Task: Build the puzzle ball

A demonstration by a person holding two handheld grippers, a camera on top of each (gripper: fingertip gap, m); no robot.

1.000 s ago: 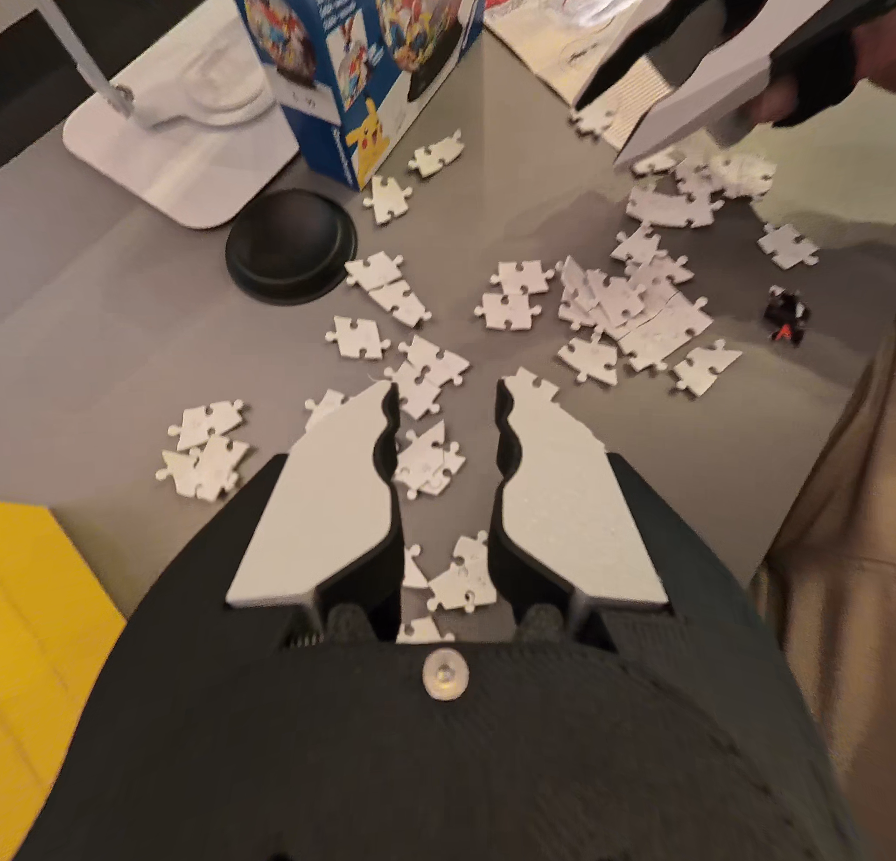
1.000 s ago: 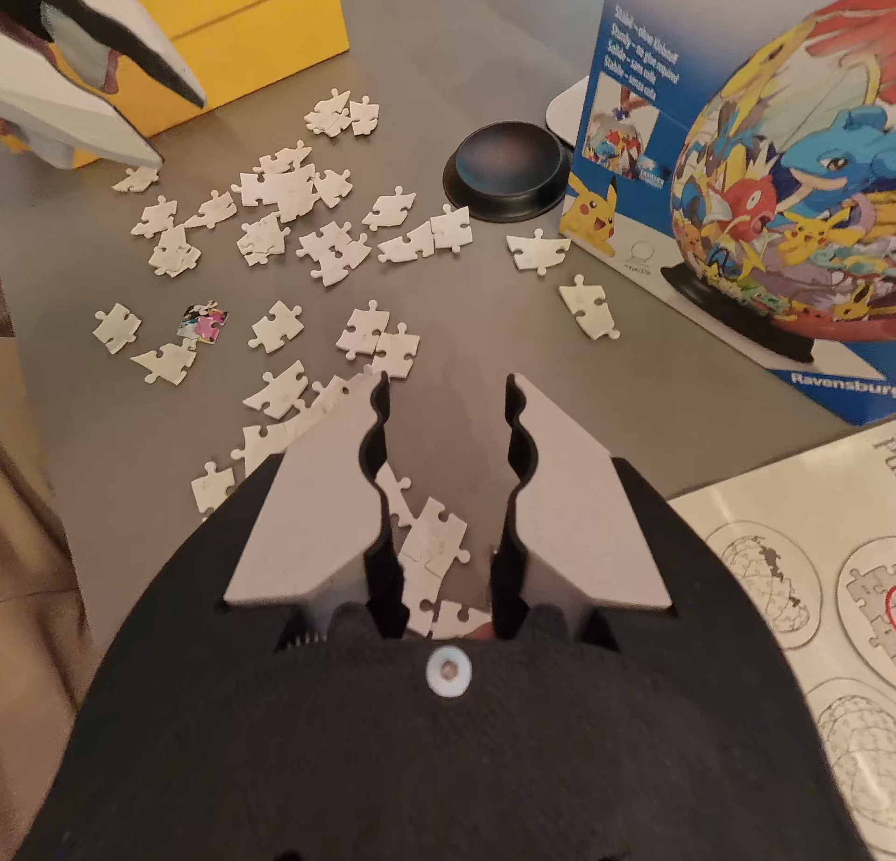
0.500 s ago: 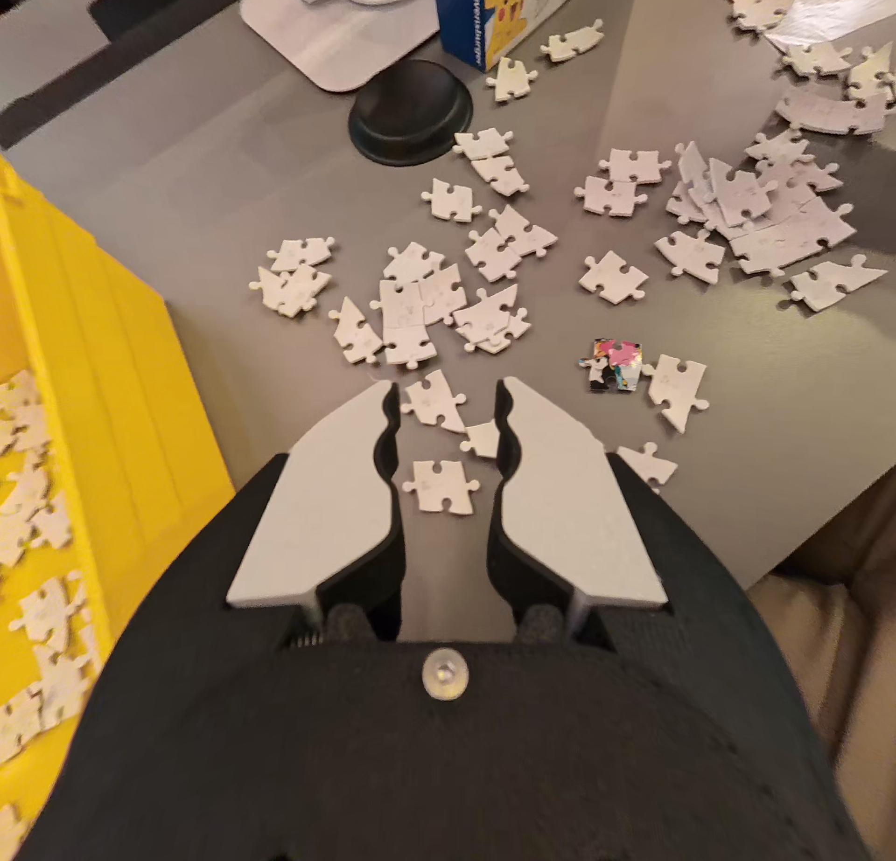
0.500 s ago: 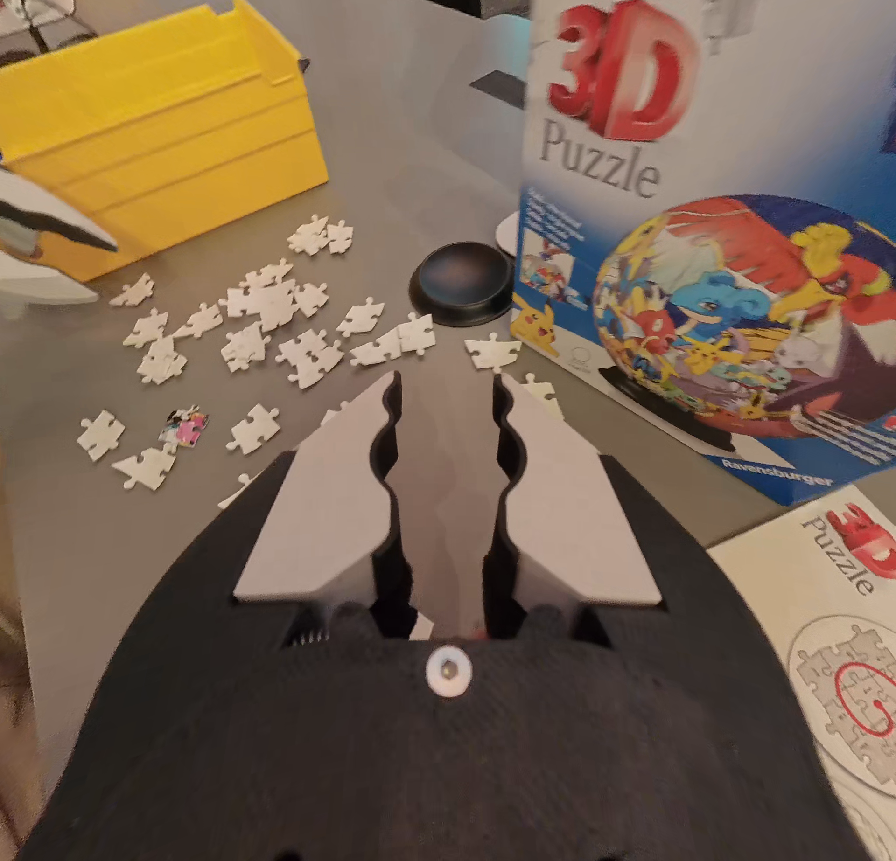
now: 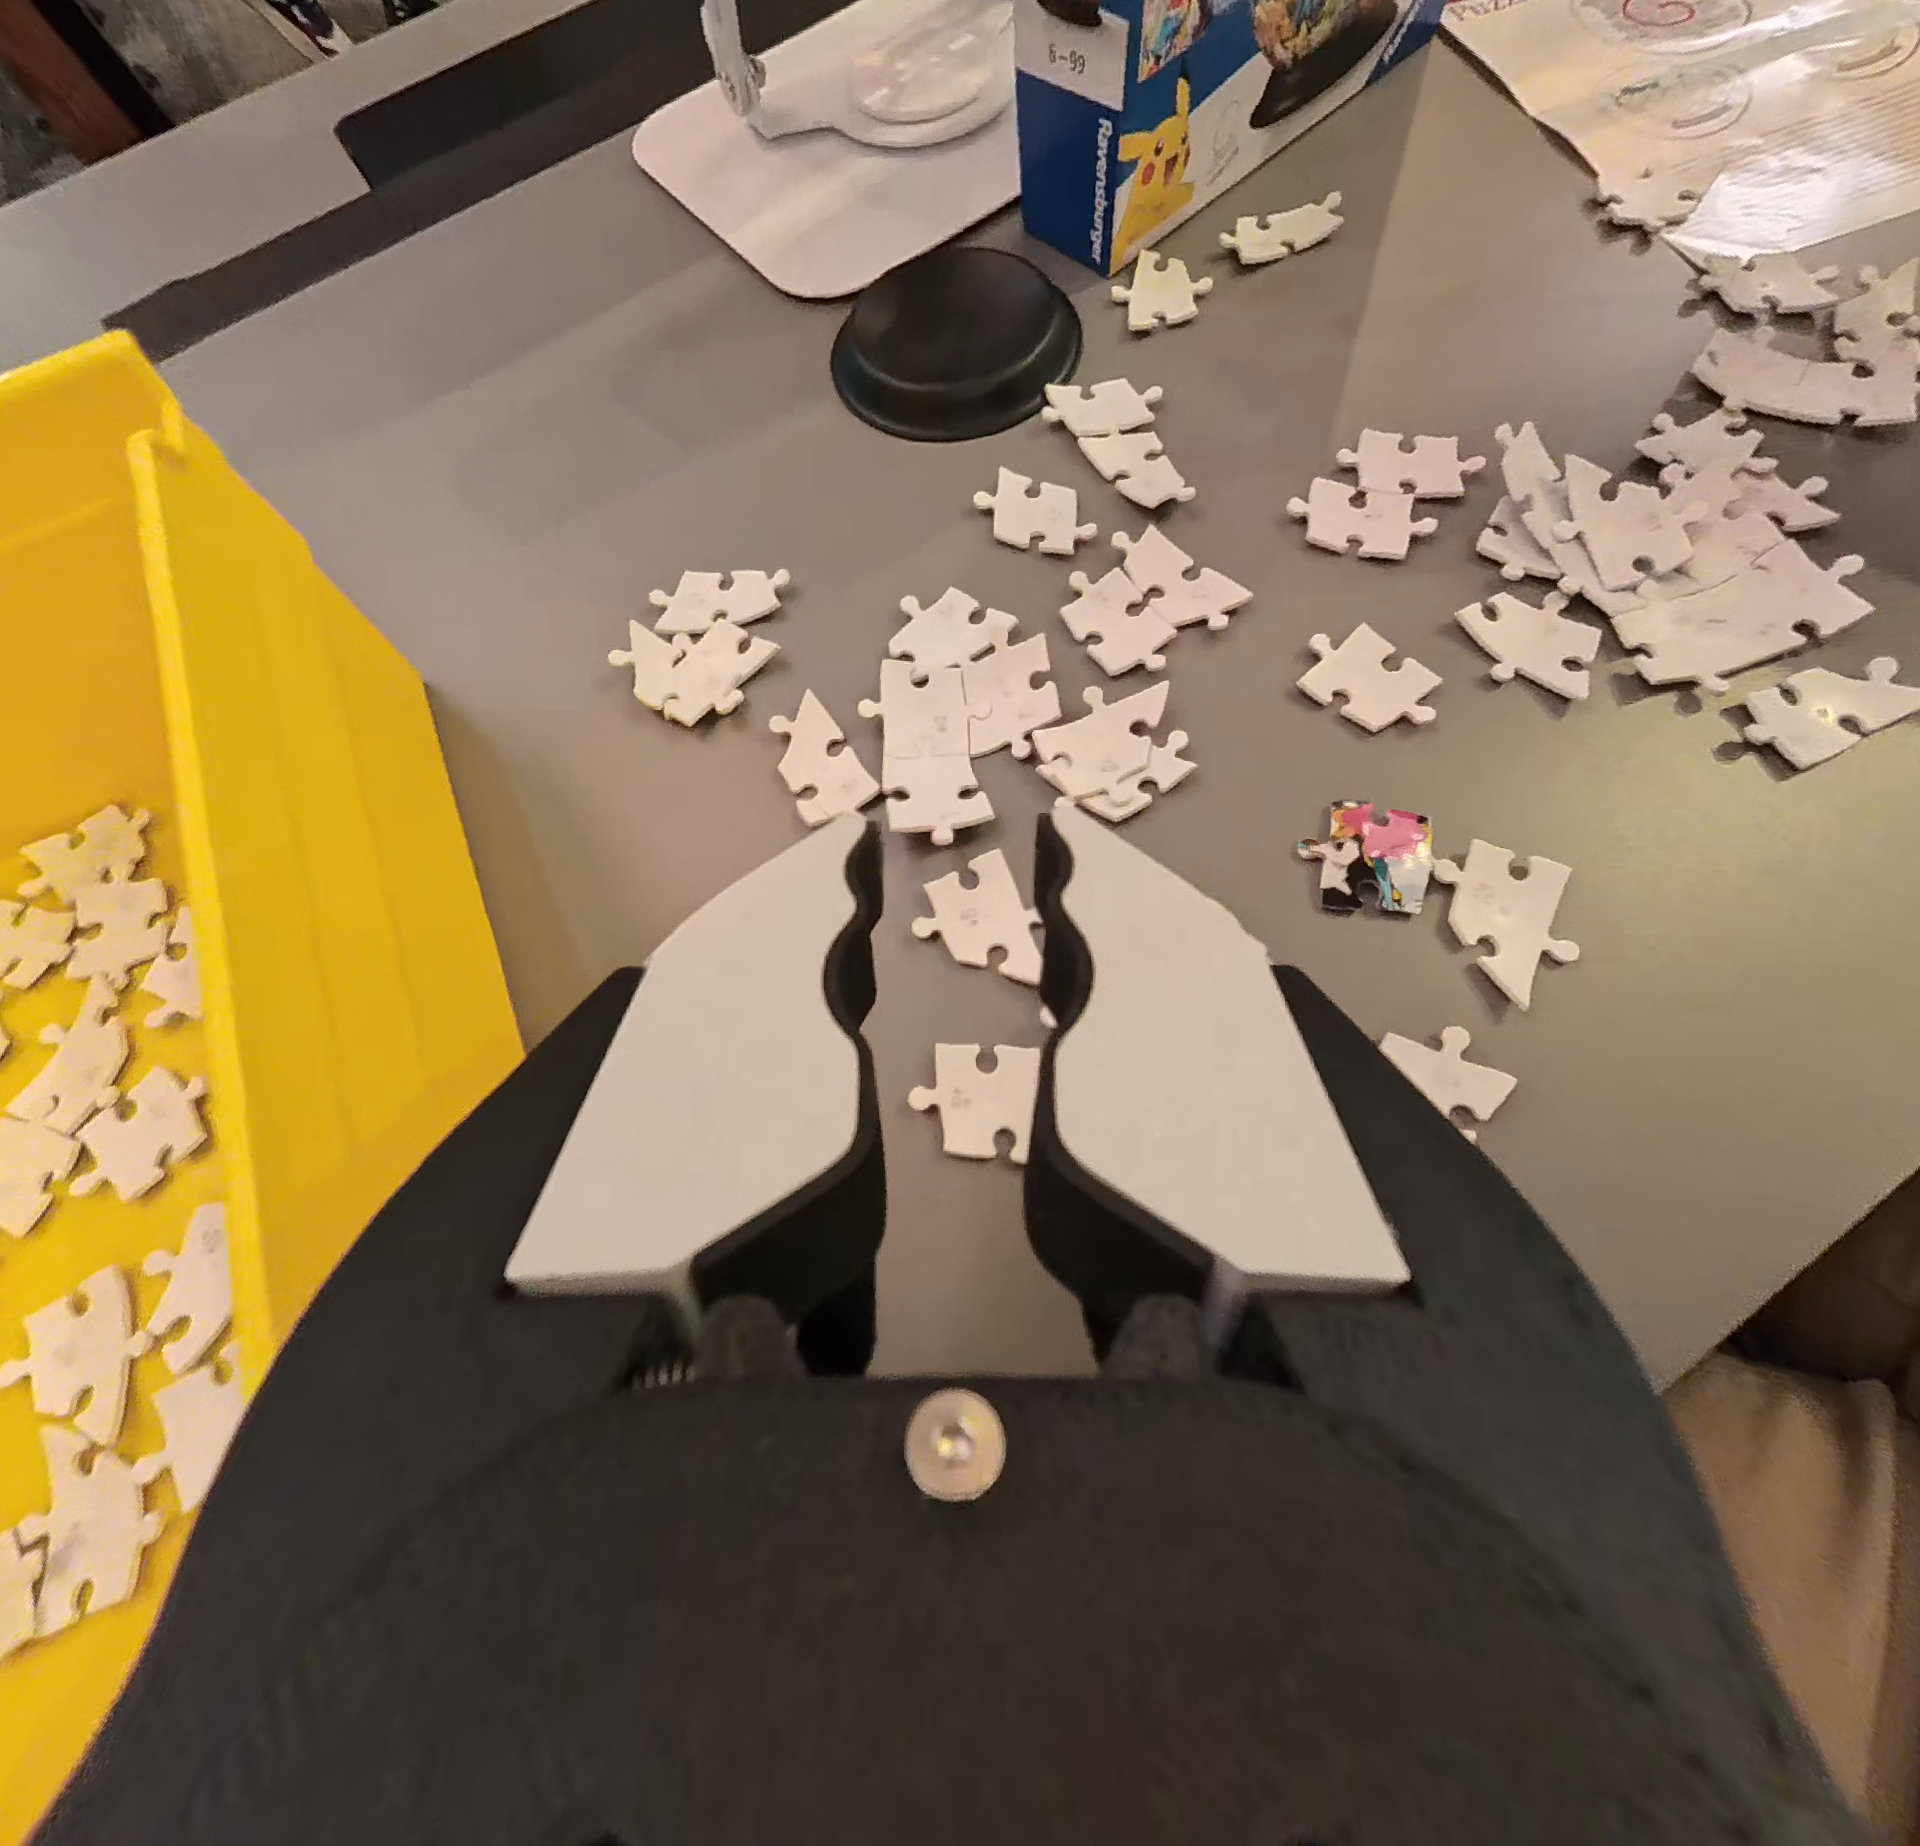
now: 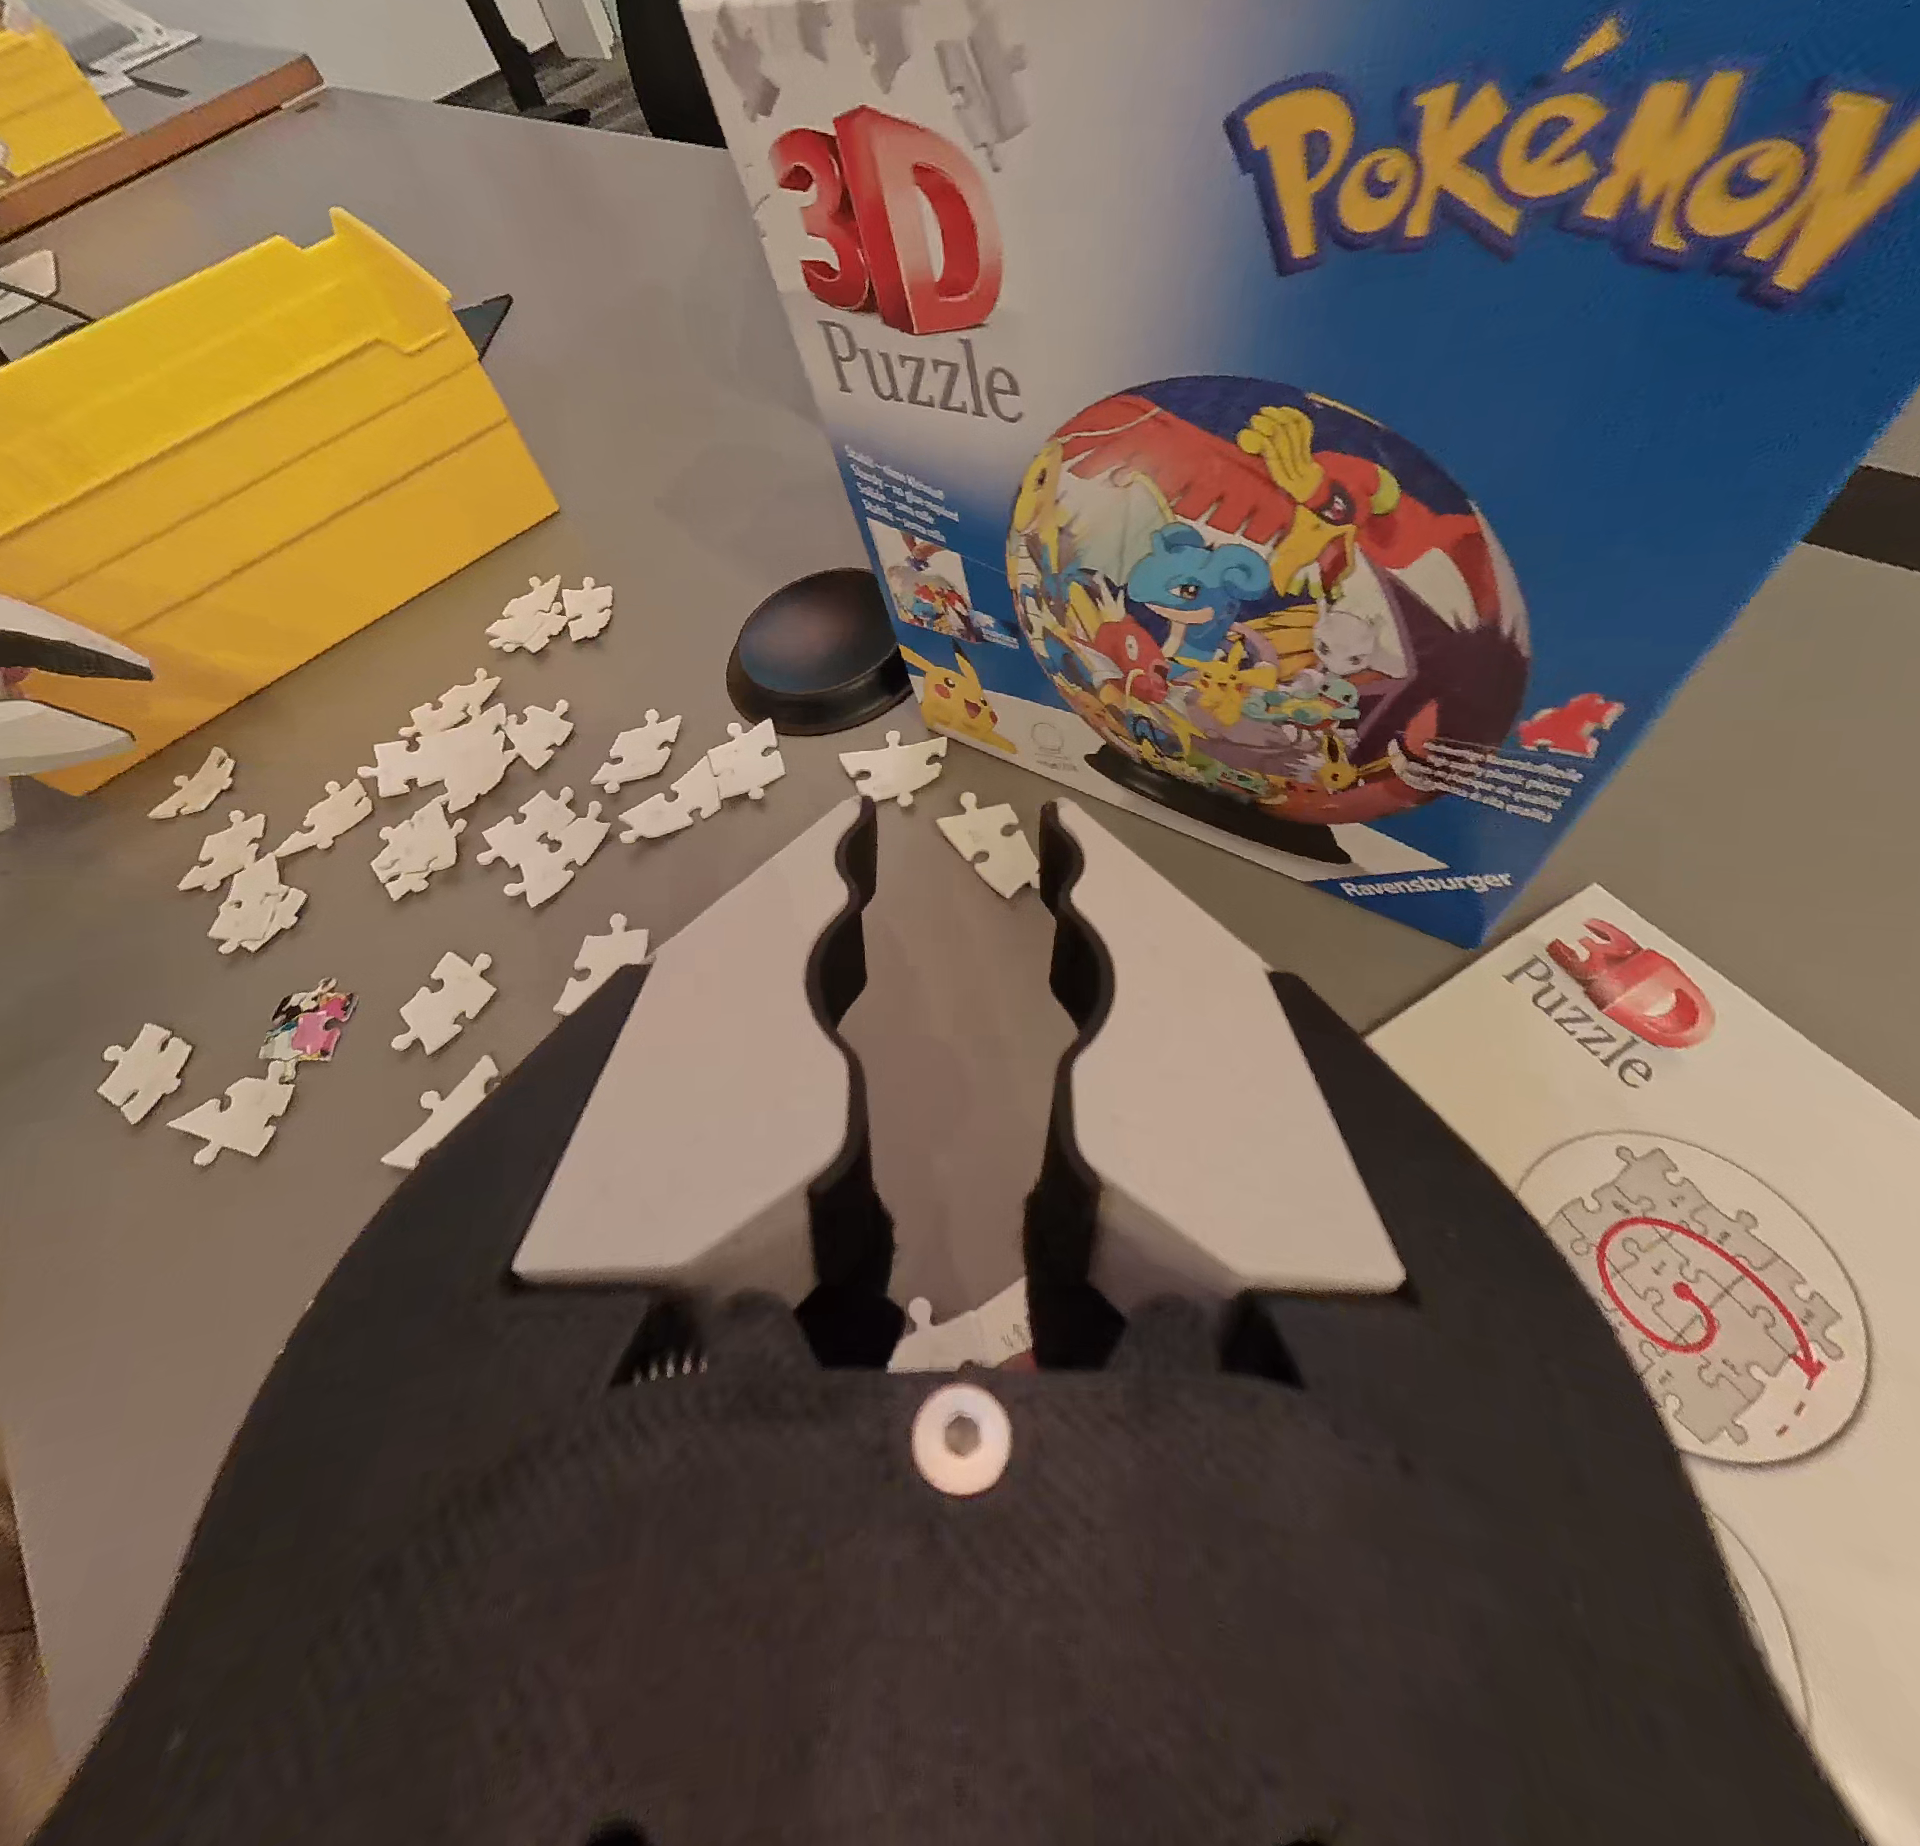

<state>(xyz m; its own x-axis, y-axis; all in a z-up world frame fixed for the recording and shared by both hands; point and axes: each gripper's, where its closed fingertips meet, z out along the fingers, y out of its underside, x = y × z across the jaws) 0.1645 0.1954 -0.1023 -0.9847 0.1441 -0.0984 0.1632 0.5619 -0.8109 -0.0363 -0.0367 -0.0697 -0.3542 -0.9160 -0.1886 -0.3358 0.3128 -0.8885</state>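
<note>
Left wrist view: left claw (image 5: 956,840) gapes empty above puzzle pieces (image 5: 977,923); right claw (image 6: 956,820) likewise parted, empty.

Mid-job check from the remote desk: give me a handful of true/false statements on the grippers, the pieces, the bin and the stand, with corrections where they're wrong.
1. The left gripper is shut on a piece. False: its jaws stand apart, empty, above loose puzzle pieces on the table.
2. The yellow bin holds white pieces. True.
3. Only one piece on the table lies picture side up. True: the coloured piece; the others show white backs.
4. The black stand carries a half-built ball. False: nothing sits on it.
5. The puzzle box lies flat. False: it stands upright.
6. The right gripper is open. True.
</note>
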